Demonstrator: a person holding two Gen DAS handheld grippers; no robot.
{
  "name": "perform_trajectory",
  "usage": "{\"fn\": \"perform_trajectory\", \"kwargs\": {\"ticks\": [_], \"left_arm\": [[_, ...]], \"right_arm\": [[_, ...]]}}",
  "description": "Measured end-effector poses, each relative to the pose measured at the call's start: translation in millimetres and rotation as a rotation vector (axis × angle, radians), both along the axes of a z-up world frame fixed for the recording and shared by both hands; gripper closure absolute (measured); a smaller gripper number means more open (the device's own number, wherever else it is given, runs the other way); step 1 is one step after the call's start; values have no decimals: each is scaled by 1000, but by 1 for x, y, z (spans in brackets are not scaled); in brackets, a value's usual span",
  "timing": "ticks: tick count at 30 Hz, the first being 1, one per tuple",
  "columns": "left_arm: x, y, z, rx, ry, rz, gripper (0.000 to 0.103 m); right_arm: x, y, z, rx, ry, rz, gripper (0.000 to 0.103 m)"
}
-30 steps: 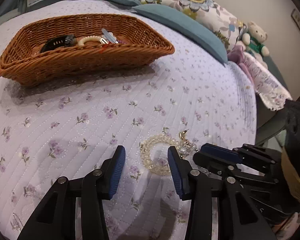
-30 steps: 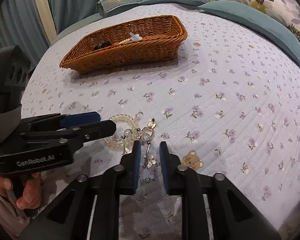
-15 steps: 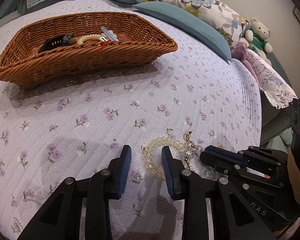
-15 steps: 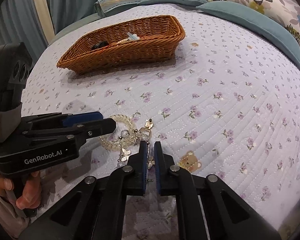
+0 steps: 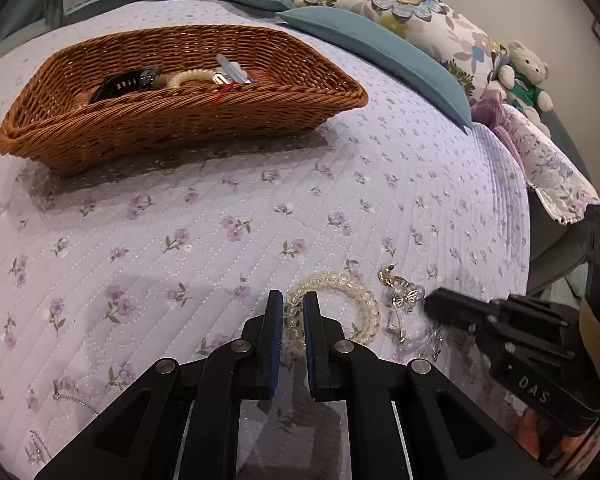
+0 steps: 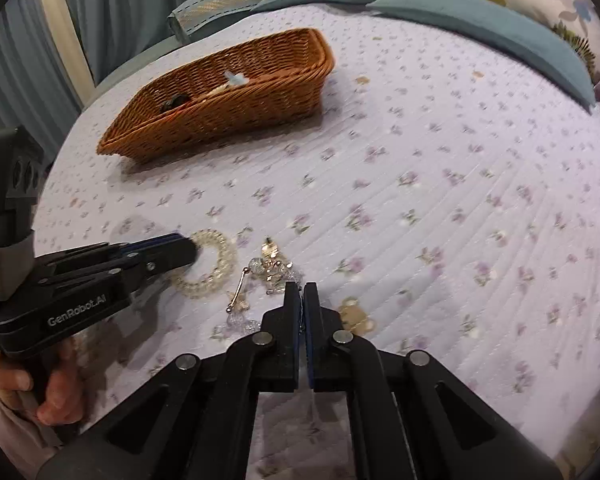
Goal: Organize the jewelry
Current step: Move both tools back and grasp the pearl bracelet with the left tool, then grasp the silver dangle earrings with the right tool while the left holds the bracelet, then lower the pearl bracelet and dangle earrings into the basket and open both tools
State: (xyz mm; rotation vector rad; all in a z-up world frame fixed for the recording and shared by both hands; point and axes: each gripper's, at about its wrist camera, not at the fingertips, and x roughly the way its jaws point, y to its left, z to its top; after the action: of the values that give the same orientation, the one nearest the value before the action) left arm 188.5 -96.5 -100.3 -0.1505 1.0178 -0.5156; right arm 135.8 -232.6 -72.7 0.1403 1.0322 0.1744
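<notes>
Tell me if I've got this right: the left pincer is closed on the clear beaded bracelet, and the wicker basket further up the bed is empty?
Not quite. The left gripper is indeed closed on the clear beaded bracelet, but the wicker basket is not empty. The left wrist view shows several things already lying in it, among them a dark item and a cream-coloured ring.

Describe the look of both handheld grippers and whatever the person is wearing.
Both are black plastic with silver pivot pins. The left gripper has blue ribbed pads and white "GenRobot.AI" lettering on its side. The right gripper has dark blue pads too; its body reads "DAS". A pale grey sleeve shows at the left hand.
</notes>
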Motion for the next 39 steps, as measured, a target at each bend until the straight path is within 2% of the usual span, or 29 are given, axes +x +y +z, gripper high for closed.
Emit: {"fn": "perform_trajectory", "kwargs": {"ticks": [11,13,16,25,34,39], "left_arm": [[1,-4,-2,16,4,-14,93],[1,-3,-1,7,3,-12,93],[-2,-3,1,12,-14,-11,93],[-11,12,24,-45,-107,19,93],[-16,38,72,-105,-210,66,93],[-8,55,105,-76,-269,96,93]], "right_arm": [[8,13,-8,-71,12,35,94],[7,14,-7,-66,6,48,98],[4,11,-1,-38,-15,46,98],[-16,-3,47,102,-224,41,98],[-13,-13,84,197,-304,31,98],[8,-9,111,195,-351,59,98]]}}
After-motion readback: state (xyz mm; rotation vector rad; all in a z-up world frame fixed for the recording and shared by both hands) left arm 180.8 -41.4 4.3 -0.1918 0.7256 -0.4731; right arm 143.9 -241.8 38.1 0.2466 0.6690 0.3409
